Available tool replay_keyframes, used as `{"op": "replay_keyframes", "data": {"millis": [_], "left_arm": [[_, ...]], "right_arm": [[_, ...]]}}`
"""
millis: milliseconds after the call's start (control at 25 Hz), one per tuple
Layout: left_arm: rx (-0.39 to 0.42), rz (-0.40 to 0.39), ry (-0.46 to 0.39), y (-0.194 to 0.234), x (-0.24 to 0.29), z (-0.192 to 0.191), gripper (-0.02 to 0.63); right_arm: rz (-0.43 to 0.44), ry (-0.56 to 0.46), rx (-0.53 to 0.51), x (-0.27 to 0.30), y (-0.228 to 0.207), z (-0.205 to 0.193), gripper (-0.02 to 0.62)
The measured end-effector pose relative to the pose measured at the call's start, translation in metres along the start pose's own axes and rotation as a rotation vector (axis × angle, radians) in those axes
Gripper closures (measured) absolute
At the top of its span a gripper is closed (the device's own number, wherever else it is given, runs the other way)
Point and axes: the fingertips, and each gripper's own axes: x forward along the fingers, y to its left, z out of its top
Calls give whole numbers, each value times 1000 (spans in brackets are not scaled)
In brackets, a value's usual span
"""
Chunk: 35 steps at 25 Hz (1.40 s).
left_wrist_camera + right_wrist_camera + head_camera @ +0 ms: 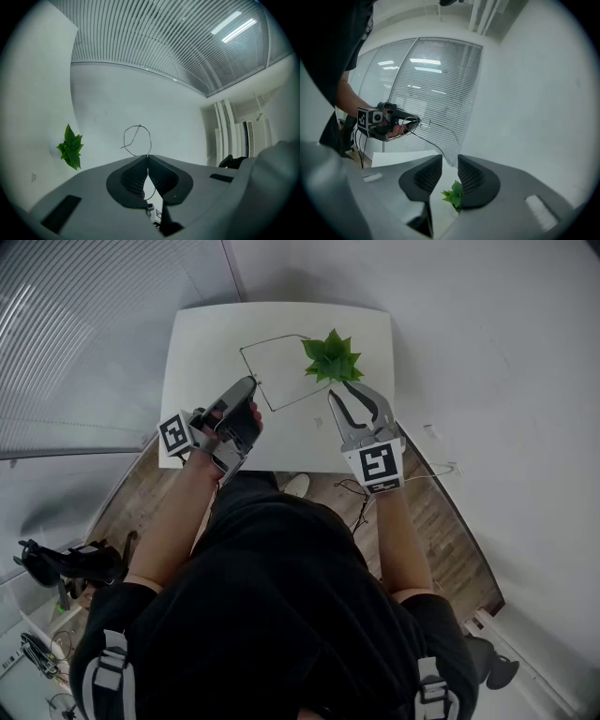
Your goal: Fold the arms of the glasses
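Thin wire glasses (272, 339) hang in the air over the white table (202, 343), with both arms spread out wide. My left gripper (251, 382) is shut on the frame. In the left gripper view one lens ring (139, 125) stands just past the closed tips of the left gripper (148, 158). My right gripper (339, 390) is open and holds nothing, a short way right of the glasses and just in front of a small green plant (331, 356). In the right gripper view the glasses (440, 125) and the left gripper (415, 121) show beyond the right gripper (450, 161).
The plant (453, 196) stands on the table's far right part, close under the right gripper's jaws. Window blinds (84, 334) run along the left side. Dark equipment (66, 563) lies on the wooden floor at the lower left.
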Motion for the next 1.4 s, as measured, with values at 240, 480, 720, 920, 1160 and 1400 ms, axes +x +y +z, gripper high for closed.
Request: {"op": "replay_keyframes", "data": {"millis": [240, 480, 720, 920, 1160, 1400], "left_arm": [[-4, -3, 1, 1, 4, -2, 594], [-6, -3, 2, 0, 8, -3, 594], [-11, -2, 5, 2, 12, -5, 594], [-16, -3, 7, 1, 14, -6, 594], [-18, -2, 13, 2, 14, -9, 594], [-29, -2, 25, 1, 13, -14, 594]], "right_arm": [[-28, 77, -159, 8, 2, -13, 480], [-48, 110, -233, 9, 0, -15, 482], [-72, 138, -305, 9, -5, -22, 491], [-91, 158, -378, 9, -7, -24, 509], [-110, 164, -403, 8, -10, -25, 549], [-107, 166, -422, 7, -8, -25, 552]]}}
